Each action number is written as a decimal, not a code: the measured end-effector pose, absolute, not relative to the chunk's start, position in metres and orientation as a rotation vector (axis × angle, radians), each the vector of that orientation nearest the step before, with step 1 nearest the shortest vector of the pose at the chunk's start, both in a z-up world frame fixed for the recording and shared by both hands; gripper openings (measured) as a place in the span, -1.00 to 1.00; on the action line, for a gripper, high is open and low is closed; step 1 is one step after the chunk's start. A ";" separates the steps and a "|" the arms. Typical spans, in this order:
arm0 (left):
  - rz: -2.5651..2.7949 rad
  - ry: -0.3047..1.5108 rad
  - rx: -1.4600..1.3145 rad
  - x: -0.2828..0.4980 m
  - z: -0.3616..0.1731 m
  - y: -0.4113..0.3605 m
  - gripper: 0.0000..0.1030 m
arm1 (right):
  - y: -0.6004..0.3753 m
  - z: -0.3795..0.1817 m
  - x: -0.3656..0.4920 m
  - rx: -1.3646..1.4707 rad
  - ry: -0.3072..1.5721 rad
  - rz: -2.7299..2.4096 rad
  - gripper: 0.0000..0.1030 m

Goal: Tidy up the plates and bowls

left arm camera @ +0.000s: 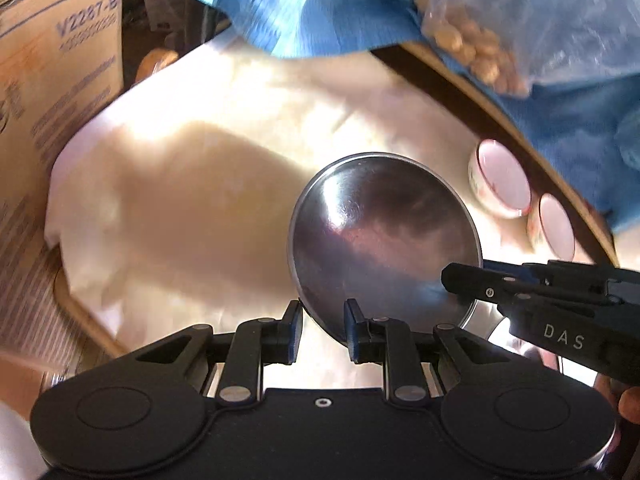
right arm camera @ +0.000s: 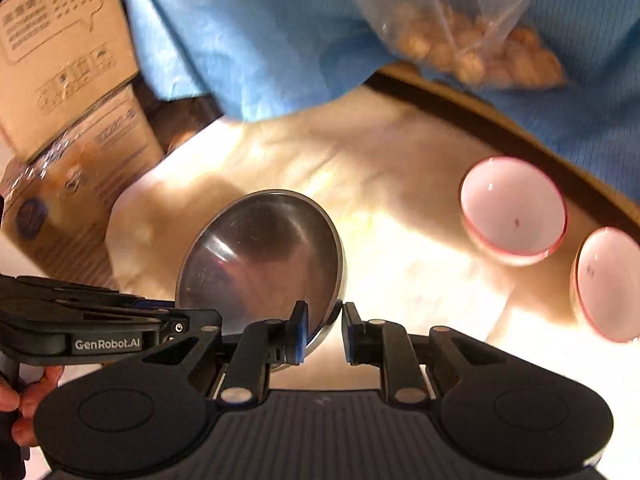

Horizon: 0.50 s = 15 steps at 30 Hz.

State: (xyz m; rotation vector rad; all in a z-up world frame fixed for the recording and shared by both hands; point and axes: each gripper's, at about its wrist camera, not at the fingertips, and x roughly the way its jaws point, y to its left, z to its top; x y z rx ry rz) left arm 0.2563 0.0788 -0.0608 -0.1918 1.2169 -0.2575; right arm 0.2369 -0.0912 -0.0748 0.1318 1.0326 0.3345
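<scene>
A round steel plate (left arm camera: 384, 240) is held tilted above the white-clothed table (left arm camera: 192, 184). It also shows in the right wrist view (right arm camera: 260, 256). My left gripper (left arm camera: 322, 328) has its fingers on either side of the plate's near rim, one pad under, one over. My right gripper (right arm camera: 324, 330) stands the same way at the plate's right rim, and it also shows from the side in the left wrist view (left arm camera: 452, 278). Two white bowls with red rims (right arm camera: 512, 210) (right arm camera: 612, 280) stand on the table at right, also in the left wrist view (left arm camera: 502, 178) (left arm camera: 554, 226).
Cardboard boxes (left arm camera: 52, 92) stand at the left of the table. A person in blue clothing (right arm camera: 240, 32) stands beyond the table with a clear bag of brown nuts (right arm camera: 472, 44). The table's dark round rim (right arm camera: 500, 132) curves at right.
</scene>
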 end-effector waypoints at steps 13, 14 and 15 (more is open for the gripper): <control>-0.196 1.240 -0.183 0.249 -0.063 0.071 -0.52 | -0.096 -0.083 0.229 0.122 1.078 0.359 -0.54; -0.185 1.236 -0.185 0.250 -0.063 0.071 -0.48 | -0.096 -0.083 0.230 0.118 1.071 0.356 -0.44; -0.176 1.233 -0.189 0.250 -0.062 0.071 -0.40 | -0.096 -0.082 0.229 0.112 1.063 0.355 -0.36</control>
